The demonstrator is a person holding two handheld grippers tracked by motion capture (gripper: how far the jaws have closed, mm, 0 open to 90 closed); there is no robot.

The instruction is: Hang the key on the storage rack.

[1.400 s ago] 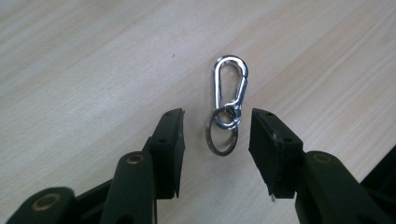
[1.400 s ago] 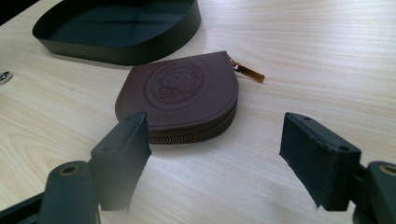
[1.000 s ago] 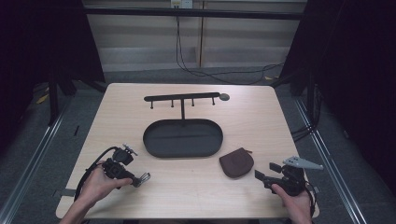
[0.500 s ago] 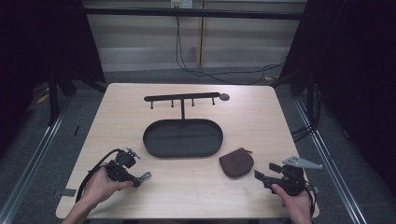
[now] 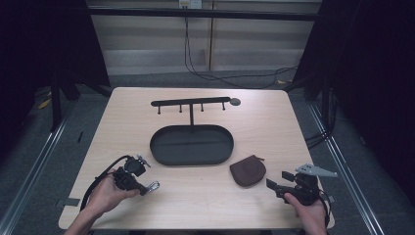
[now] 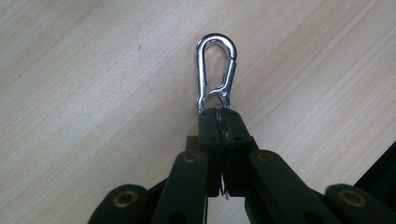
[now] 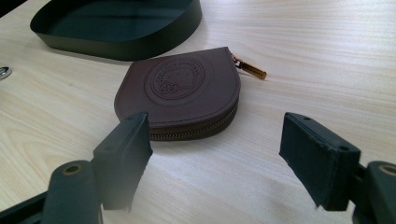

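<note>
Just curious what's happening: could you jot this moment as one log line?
left gripper: shut on clip | right gripper: open, facing pouch | tray: empty

Light wooden table (image 5: pixel 147 122) evenly lit from above, dark surroundings at both sides. Soft, faint shadows. Silver carabiner (image 6: pixel 216 70) shows bright glints. Nearest fingers (image 7: pixel 123 156) in the right gripper view are blurred; the high view is soft and grainy
</note>
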